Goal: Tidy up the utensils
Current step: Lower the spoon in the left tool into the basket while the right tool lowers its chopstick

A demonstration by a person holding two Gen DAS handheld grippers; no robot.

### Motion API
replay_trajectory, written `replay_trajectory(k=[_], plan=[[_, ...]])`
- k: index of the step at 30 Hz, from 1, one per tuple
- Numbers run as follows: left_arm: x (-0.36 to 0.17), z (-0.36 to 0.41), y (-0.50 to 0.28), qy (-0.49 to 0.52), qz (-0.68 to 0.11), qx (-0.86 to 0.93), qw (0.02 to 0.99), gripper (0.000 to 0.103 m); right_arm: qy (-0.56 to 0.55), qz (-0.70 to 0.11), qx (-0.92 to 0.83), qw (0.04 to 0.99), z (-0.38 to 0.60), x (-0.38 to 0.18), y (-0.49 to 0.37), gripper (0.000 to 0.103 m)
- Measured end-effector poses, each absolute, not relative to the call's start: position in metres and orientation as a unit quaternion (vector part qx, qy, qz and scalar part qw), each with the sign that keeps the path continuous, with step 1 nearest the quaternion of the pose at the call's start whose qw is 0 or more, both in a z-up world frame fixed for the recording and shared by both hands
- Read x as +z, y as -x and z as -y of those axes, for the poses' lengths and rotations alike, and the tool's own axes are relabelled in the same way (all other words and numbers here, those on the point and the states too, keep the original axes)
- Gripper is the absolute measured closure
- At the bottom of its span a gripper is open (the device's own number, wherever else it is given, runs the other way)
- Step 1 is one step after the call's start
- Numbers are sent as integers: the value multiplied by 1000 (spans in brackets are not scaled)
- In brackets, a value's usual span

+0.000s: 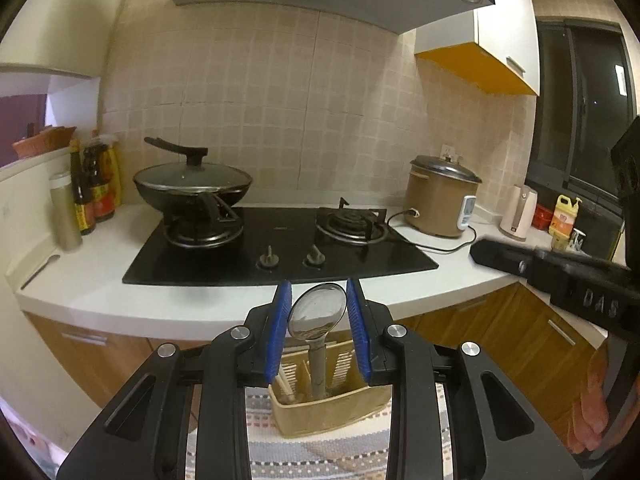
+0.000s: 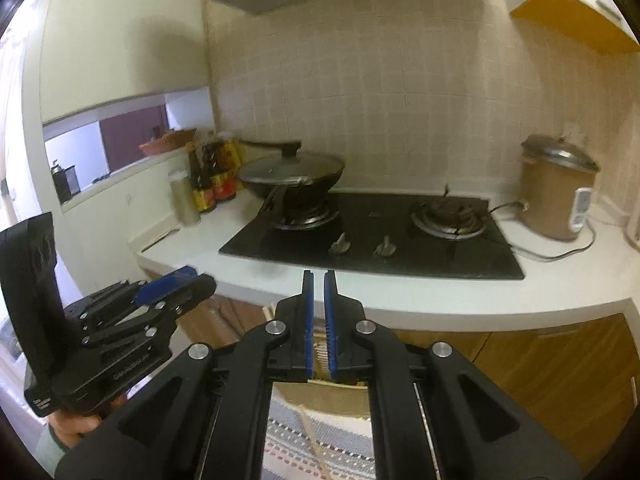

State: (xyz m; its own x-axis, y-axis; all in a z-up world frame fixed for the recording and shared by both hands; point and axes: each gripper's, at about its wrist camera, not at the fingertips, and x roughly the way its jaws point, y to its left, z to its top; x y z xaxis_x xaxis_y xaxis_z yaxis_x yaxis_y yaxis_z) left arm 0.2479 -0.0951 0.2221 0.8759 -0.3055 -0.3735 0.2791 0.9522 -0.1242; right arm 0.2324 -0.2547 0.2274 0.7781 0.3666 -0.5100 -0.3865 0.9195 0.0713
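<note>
A metal spoon (image 1: 318,314) stands upright, bowl up, in a beige slotted utensil holder (image 1: 320,408) on a striped cloth. My left gripper (image 1: 319,292) is open; its blue pads (image 1: 280,320) flank the spoon's bowl without visibly touching it. My right gripper (image 2: 319,280) is nearly shut with a thin gap and nothing between its pads. It hovers above the holder (image 2: 320,392), mostly hidden behind it. A pale stick, maybe a chopstick (image 2: 316,440), lies on the cloth. The left gripper (image 2: 172,284) also shows at the left of the right wrist view.
The white counter (image 1: 100,280) carries a black gas hob (image 1: 280,248) with a lidded wok (image 1: 192,184), sauce bottles (image 1: 92,188), a brown rice cooker (image 1: 440,200) and a kettle (image 1: 520,212). Wooden cabinets (image 1: 500,340) stand below. The right gripper's body (image 1: 560,276) reaches in from the right.
</note>
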Motion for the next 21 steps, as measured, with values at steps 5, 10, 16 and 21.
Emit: replay_trajectory(k=[5,10,16,21], plan=[[214,81,-247,39,-203,-147,967,76,69,-359,238,900,241,157,-227,78],[209,66,-249,54,-213,-144,965,76,75,-468,236,848,227,59,-244,74],[206,58,-245,55,-217,-146,964,76,89,-546,218,804,199,-15,-279,74],[208,53,-243,54,-216,-144,964,76,87,-560,207,798,186,-37,-294,74]])
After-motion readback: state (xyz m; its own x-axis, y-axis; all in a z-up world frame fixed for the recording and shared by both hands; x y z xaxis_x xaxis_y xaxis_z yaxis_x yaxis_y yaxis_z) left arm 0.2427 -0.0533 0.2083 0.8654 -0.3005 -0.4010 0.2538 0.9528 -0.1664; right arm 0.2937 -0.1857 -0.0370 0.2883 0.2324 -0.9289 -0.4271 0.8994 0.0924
